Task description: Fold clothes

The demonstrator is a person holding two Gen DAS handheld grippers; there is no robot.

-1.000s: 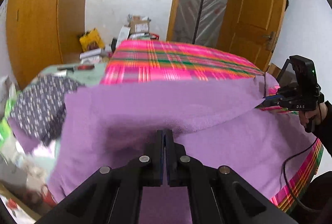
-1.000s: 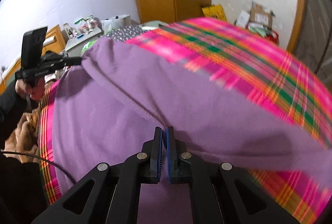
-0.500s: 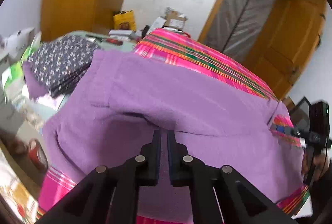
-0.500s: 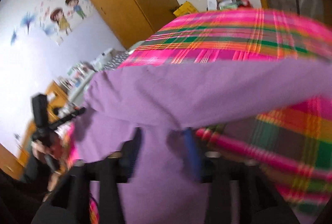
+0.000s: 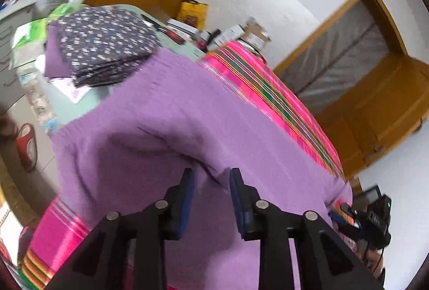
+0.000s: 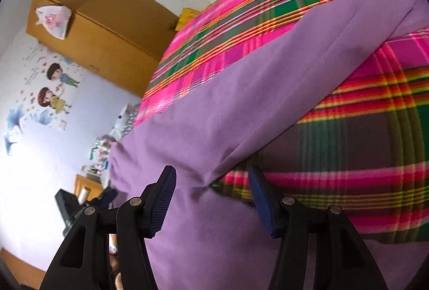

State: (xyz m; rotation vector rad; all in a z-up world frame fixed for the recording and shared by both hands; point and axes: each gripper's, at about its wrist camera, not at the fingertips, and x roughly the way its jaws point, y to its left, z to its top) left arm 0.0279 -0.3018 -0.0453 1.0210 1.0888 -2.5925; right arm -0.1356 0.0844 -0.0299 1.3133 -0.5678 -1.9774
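Observation:
A purple garment [image 5: 187, 123] lies folded over on the pink plaid bedspread [image 5: 281, 107]. My left gripper [image 5: 210, 177] is open just in front of the fold's edge, holding nothing. In the right wrist view the same purple garment [image 6: 241, 107] runs diagonally across the plaid bedspread [image 6: 362, 134], its folded corner lying between the spread blue pads of my open right gripper [image 6: 211, 177]. The right gripper [image 5: 356, 217] also shows at the far right of the left wrist view, and the left gripper [image 6: 88, 201] at the lower left of the right wrist view.
A stack of folded dark dotted clothes [image 5: 104, 46] rests on a pale green table [image 5: 80, 105] left of the bed. Boxes and clutter [image 5: 236, 32] sit by the wall. A wooden wardrobe [image 6: 96, 27] and a wooden door [image 5: 380, 107] border the room.
Both grippers were shut on the purple garment's edge a second ago. Both have since let go and opened, and the folded layer now lies on the bed.

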